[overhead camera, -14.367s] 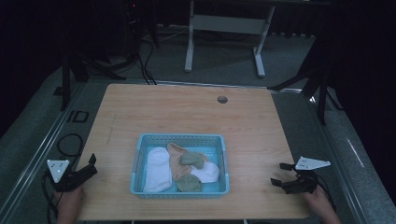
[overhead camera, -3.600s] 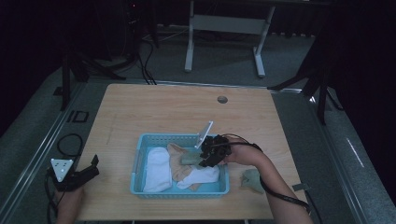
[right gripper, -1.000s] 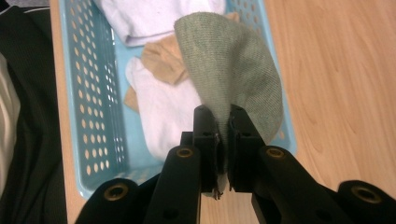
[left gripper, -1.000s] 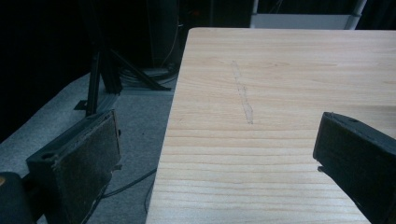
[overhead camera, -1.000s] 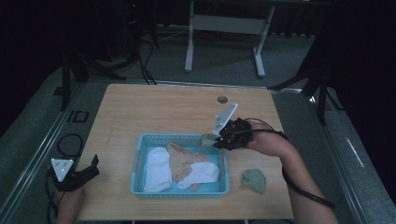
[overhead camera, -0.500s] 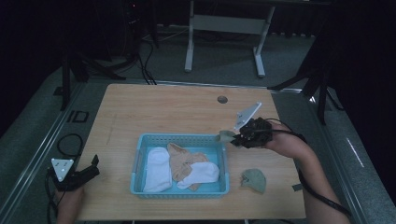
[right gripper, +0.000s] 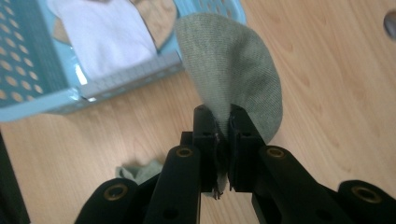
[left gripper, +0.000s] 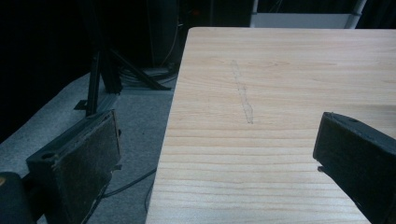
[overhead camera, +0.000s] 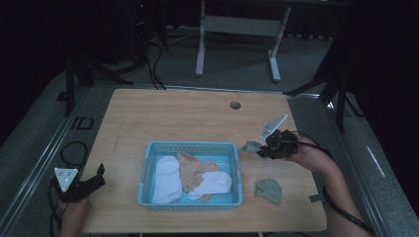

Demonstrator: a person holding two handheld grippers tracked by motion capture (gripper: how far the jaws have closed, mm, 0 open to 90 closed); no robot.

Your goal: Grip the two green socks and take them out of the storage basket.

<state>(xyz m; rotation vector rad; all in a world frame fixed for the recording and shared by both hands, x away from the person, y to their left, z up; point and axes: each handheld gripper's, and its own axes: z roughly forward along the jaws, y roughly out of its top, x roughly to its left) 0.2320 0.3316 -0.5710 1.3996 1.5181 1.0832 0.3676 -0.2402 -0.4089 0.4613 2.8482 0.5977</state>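
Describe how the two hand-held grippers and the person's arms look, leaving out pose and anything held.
The left gripper is black with a grey three-cornered plate on top and a dark cable trailing off the table edge. Its two jaws are black blocks faced with worn, grey-brown pads. The right gripper is likewise black, with the same grey plate, a cable, and brass-coloured pivot screws. Both forearms are bare, without sleeves.

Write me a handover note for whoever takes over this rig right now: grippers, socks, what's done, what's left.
Right gripper: shut on a green sock, held above the table just right of the basket.
Left gripper: open, holding nothing, at the table's near left corner.
Done: one green sock lies on the table right of the basket.
Left: set the held sock down, probably beside the first. In the basket are two white socks and tan ones; these likely come out next.
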